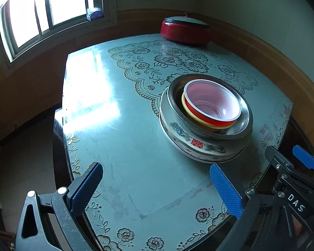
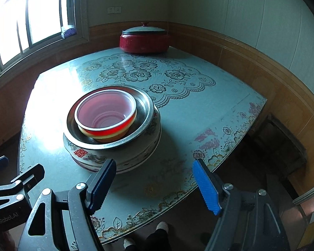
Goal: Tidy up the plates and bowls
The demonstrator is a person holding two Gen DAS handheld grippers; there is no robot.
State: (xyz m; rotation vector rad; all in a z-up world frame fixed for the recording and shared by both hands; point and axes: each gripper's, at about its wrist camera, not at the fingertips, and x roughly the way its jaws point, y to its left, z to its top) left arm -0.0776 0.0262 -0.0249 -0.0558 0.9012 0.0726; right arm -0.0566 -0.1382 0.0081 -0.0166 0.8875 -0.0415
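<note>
I see the stack [image 2: 113, 131] nested mid-table [image 1: 123, 146], nearer the front edge: red bowl [image 2: 105, 115] in steel bowl [image 2: 144, 113] on plates [image 2: 136, 159]. Both my left gripper [image 1: 157, 188] and right gripper [image 2: 155, 186] hang wide, empty. I'd leave it centred, straightening gently by the rim only.

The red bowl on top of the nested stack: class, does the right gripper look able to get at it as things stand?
Probably yes. The right gripper is open and empty, just short of the stack. The red bowl sits topmost inside the metal basin, its rim standing proud, with nothing above it.
</note>
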